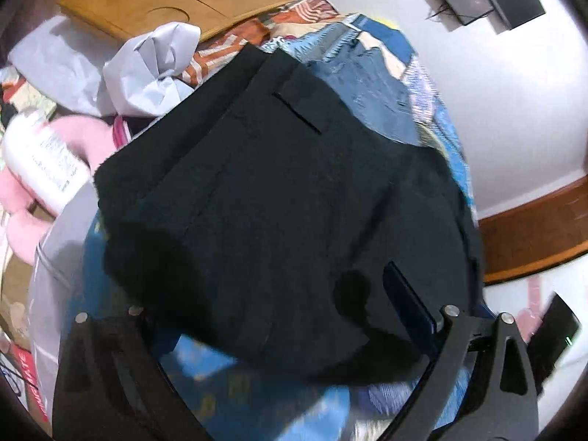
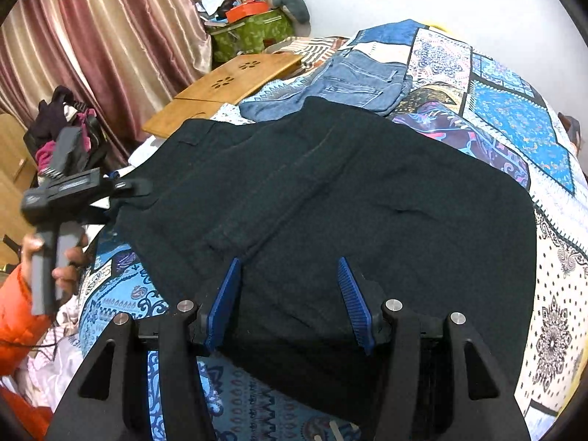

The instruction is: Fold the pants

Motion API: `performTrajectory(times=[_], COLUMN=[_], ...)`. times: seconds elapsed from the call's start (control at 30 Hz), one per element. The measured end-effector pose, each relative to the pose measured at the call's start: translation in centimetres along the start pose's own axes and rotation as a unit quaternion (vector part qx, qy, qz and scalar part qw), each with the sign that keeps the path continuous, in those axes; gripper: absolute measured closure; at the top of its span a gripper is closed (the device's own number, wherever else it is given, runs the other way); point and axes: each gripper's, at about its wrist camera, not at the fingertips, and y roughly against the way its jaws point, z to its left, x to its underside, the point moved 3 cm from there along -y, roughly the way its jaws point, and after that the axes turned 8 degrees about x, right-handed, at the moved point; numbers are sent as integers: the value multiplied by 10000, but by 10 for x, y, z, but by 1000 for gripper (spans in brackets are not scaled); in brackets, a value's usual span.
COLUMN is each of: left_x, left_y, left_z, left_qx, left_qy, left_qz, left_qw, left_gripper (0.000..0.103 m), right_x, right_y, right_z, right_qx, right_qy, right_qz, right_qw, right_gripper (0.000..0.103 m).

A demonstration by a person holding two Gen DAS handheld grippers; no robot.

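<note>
Dark pants (image 2: 330, 202) are lying spread over the patchwork bedspread (image 2: 507, 117) of the bed, folded into a broad block that is covering most of the bed's near half, with the waistband end reaching toward the bed's left edge. The right gripper (image 2: 290, 301) is hovering just over the near edge of the pants, its jaws standing partly open with the blue pads (image 2: 352, 301) apart and nothing clamped between them; dark cloth is showing in the gap below. The left gripper (image 2: 125, 185) is sitting at the left edge of the pants, carried by a hand (image 2: 66, 261) in an orange sleeve (image 2: 14, 316). In its own view only one pad (image 1: 411, 301) is showing clearly against the fabric, so whether its jaws are gripping the cloth cannot be told. Folded blue jeans (image 2: 352, 81) are lying beyond the pants, touching their far edge, and a wooden lap tray (image 2: 228, 84) is resting at the bed's far left edge.
</note>
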Motion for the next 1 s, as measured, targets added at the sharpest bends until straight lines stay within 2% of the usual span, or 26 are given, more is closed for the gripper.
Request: performTrajectory(times=[0.03,0.07,0.1,0.13,0.17,0.2,0.27,0.33,0.43,0.5,0.63,0.83,1.0], left_x=[-4,-10,-14,-19,-23,-27,-32,-33,-25,-22,-17,-8,-3], left_y=[-4,-7,-8,-10,-12,-14,-15,-12,2,16,51,84,87], left_z=[1,1,1,1,3,4,3,-7,-30,-52,-87,-162,-216], left_qx=[-106,-325,-487,-717,-817,-778,-798,-1001,-1378,-1476,-1149,-892,-352], left_qy=[3,59,73,46,13,10,-125,-519,-1222,-1662,-2007,-2771,-3000], left_qz=[-8,-25,-51,-58,-65,-47,-23,-112,-373,-590,-869,-1338,-1287], left_qw=[9999,9995,9988,9974,9966,9970,9967,9936,9822,9732,9690,9473,9445], left_gripper=[9,20,38,50,67,74,81,85,88,90,91,91,92], right_x=[0,0,0,-1,0,0,0,0,2,4,12,36,66], right_y=[0,0,0,0,0,1,1,3,10,17,40,69,68], right_z=[0,1,2,2,1,1,0,-3,-10,-19,-48,-101,-132], right_qx=[-21,-25,-21,-18,-20,-46,-69,-85,-56,-8,203,663,926], right_qy=[4,17,31,30,24,5,-49,-146,-397,-573,-1043,-1605,-1879], right_qz=[6,9,9,5,-1,-6,-14,-31,-101,-162,-380,-492,-251], right_qw=[10000,10000,10000,10000,10000,10000,10000,9999,9991,9982,9936,9836,9775], right_gripper=[51,51,51,51,51,51,52,52,52,52,52,52,52])
